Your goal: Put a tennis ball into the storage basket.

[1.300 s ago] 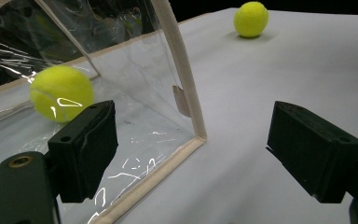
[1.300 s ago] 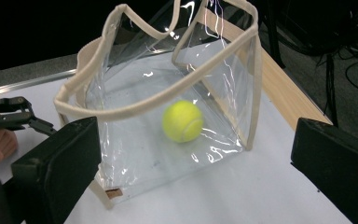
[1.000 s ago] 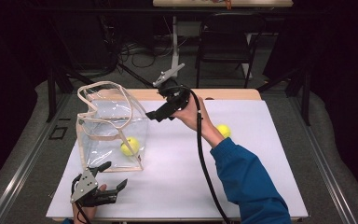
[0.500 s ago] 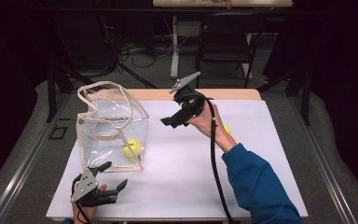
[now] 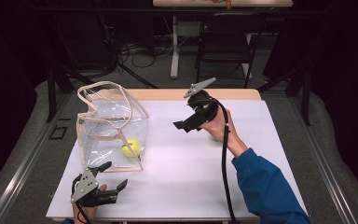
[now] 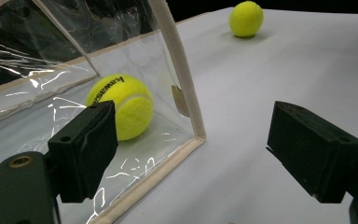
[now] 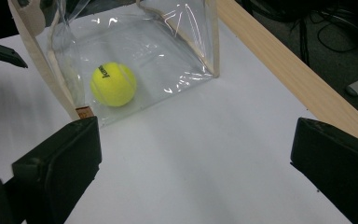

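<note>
Both grippers, left (image 5: pixel 108 179) and right (image 5: pixel 185 125), gape empty; two tennis balls: one bagged (image 5: pixel 131 148), one loose (image 6: pixel 246 18).

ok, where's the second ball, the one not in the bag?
The loose ball lies on the white table, right of the clear bag; in the high view it sits just behind the right hand, mostly hidden.

High view: above the near edge of the table (image 5: pixel 177 196), facing forward and down, far.
Left gripper view: low, close, facing the bag (image 6: pixel 186 93).
Right gripper view: raised, farther, facing the bag (image 7: pixel 121 28).
Shared: bag and ball (image 5: pixel 131 148) inside.
</note>
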{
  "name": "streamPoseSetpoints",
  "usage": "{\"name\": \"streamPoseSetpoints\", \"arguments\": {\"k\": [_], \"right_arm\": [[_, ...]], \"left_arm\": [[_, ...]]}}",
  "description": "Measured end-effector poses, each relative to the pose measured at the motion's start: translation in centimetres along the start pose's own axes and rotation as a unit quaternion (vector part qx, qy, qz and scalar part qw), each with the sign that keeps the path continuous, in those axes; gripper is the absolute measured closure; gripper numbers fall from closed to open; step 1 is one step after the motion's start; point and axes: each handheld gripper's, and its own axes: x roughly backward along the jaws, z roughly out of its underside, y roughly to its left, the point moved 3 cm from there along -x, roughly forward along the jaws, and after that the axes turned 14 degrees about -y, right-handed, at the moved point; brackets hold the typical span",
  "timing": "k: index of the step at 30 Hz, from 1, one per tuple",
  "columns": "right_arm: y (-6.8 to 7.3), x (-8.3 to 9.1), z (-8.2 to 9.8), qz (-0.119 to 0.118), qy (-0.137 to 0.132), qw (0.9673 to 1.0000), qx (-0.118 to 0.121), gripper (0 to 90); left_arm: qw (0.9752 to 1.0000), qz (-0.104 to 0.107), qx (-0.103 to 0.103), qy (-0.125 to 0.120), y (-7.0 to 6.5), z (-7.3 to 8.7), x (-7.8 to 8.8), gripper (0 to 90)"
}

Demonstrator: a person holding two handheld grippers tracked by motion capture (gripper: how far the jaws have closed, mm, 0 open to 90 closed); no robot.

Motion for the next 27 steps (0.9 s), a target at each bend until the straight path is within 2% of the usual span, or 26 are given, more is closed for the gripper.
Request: {"name": "streamPoseSetpoints", "arguments": {"k": [12,22,27], "right_arm": [[0.1,1.4,1.6,0.008,0.012,0.9999,0.003,1.3],[0.2,3.1,3.9,0.021,0.026,0.9994,0.002,1.1],[0.2,4.0,4.9,0.029,0.021,0.9994,-0.002,1.1]], "left_arm": [[1.0,0.0,0.0,0.0,0.0,0.0,0.0,15.9],[1.0,-0.001,-0.001,-0.001,0.0,0.0,0.0,15.9],[1.0,-0.002,-0.001,-0.002,0.0,0.0,0.0,15.9]]}}
